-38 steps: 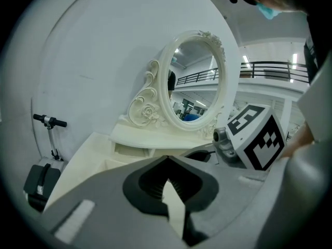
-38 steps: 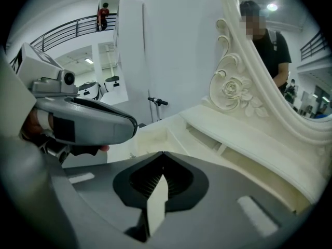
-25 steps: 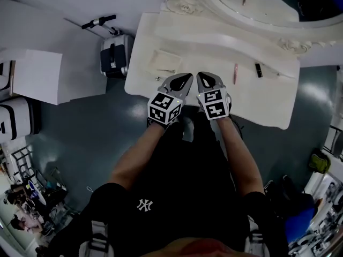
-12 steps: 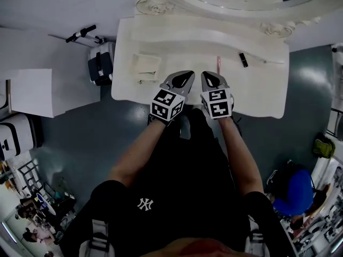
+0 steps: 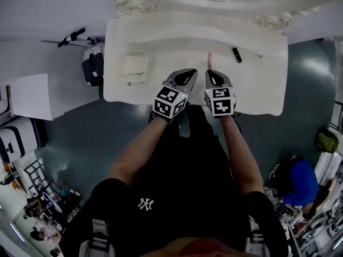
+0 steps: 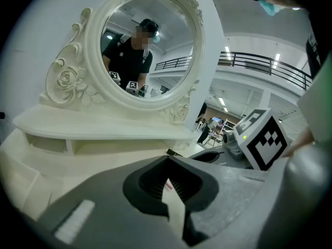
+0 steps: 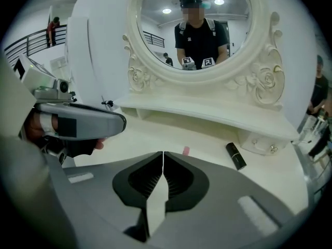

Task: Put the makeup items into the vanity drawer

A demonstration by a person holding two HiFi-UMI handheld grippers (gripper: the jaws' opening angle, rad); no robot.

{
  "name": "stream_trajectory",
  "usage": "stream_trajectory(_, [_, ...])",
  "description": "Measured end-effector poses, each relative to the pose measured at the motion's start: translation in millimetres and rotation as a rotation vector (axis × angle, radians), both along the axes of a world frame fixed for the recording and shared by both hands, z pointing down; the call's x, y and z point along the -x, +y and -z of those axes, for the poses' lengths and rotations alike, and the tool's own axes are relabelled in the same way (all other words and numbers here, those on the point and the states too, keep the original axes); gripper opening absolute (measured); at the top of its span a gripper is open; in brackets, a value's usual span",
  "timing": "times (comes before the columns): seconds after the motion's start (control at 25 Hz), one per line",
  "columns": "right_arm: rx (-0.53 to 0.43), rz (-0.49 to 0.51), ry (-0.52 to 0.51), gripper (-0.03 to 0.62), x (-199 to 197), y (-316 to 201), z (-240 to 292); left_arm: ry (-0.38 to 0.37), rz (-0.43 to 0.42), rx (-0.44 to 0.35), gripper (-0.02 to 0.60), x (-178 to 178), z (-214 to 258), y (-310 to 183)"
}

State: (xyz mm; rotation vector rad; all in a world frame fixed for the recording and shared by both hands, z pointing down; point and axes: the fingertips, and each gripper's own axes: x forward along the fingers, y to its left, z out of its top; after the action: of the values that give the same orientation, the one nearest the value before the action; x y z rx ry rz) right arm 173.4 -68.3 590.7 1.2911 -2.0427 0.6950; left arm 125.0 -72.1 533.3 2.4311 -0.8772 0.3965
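Lipstick [image 5: 236,55], black, lies slanted; pink stick [image 5: 209,59] points lengthwise at mirror [image 7: 192,25]. Left gripper [image 6: 167,160] closed, empty; right gripper [image 7: 163,153] jaws just cracking open, empty.

L claw [image 5: 189,72], R claw [image 5: 210,73] fwd over vanity [image 5: 257,84]; R's jaws parting, empty.

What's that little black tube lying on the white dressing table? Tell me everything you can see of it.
The small glossy black tube, lipstick-like in shape, lies on its side on the cream-white vanity top. It looks like hard plastic. It sits in front of the raised shelf under the mirror, right of the slim pink stick and apart from it. Only the tabletop touches it; finer details are too small to see.
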Motion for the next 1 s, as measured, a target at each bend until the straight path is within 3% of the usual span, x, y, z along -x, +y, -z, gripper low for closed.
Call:
stream_trajectory(0.64, [0.137, -0.032, -0.011, 0.109, -23, -8, -58, -0.030, 0.030, 0.074, 0.000, -21, -41, -11])
stream_trajectory(1.0, [0.190, -0.025, 0.040, 0.103, -21, -11, -82, -0.035, 0.060, 0.098, 0.000, -14, -54, -11])
